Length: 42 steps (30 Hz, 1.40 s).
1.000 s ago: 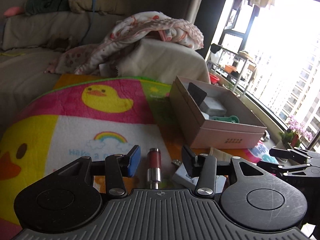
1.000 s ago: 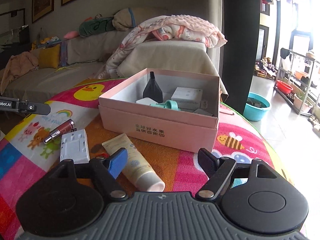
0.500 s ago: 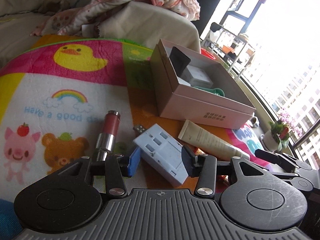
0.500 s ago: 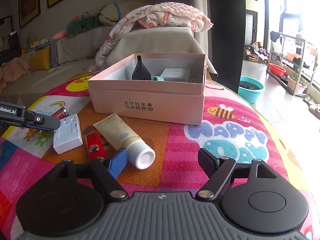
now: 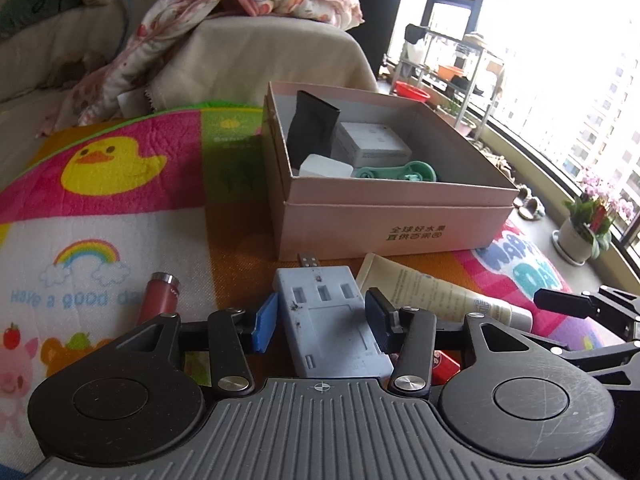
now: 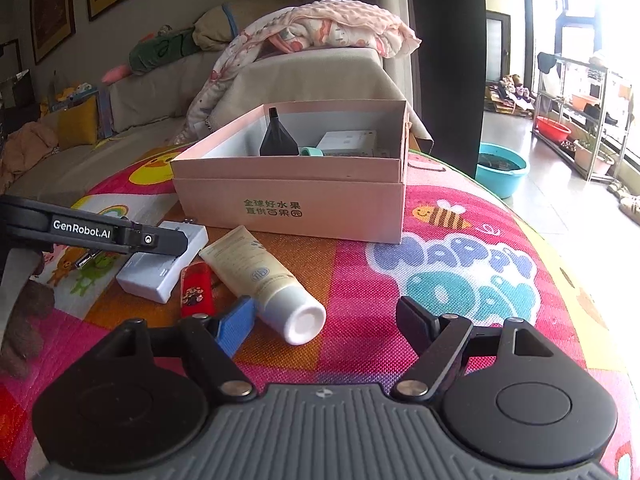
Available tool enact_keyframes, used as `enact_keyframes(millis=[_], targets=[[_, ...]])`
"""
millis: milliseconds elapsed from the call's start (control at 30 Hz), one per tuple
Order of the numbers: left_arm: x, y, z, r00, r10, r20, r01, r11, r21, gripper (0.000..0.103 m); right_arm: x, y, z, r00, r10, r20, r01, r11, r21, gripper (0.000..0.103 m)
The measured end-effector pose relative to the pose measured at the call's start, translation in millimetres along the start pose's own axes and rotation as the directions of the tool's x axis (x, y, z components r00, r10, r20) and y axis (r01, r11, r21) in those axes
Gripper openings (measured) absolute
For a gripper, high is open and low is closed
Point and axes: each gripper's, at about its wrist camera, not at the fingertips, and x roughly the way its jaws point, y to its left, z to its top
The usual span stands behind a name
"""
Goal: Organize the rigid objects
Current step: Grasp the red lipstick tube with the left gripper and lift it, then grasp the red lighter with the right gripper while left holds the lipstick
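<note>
— Between the pads of our left gripper [image 5: 320, 322] we are bracketing the pale-blue charger block [image 5: 328, 326], which is lying flat on the play mat [image 6: 460, 280]. The jaws have just been opening a little, and we cannot see the pads pressing on it, so we are straddling it, not gripping.

— Why are we lining up lengthwise?

— We are likely taking its narrow sides so it lifts level. Our right gripper [image 6: 326, 322] is hovering with fingers wide apart and nothing between them, near the cream tube [image 6: 264, 276]. The red lighter [image 6: 196, 290] is lying between tube and charger; the red lipstick [image 5: 158, 300] is lying to the charger's left.

— And the pink cardboard box [image 5: 400, 220]?

— It is standing open just beyond, already holding a black pouch [image 5: 314, 128], a white adapter [image 5: 372, 144], a small white case [image 5: 326, 166] and a teal tool [image 5: 396, 172].
</note>
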Motion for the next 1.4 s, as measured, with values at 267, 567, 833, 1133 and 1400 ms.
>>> enact_keyframes(millis=[267,567,833,1133,1400], targets=[[-33,23,2,0.986,0.129,0.101,-0.134,0.990,0.046,0.052,-1,0,0,1.000,-0.006,0.003,0.006,1.000,0.005,0.078],[-17,67,-7,0.984,0.178,0.030,-0.176,0.983,-0.053,0.050,1,1,1,1.000,-0.009,-0.009,0.009,1.000,-0.001,0.079],[-28,54,-27,0.998,0.038,0.042,-0.038,0.999,0.004,0.024,-21,19,-2,0.997,0.022,0.073,-0.016,0.996,-0.092,0.076],[-55,32,-58,0.999,-0.052,0.018,0.051,0.998,0.023,0.024,-11,76,-5,0.994,0.106,0.005,-0.100,0.949,-0.298,0.043],[-57,23,-64,0.999,-0.041,0.034,0.039,0.997,0.073,0.026,22,73,9,0.989,0.121,-0.080,-0.136,0.966,-0.221,0.042]])
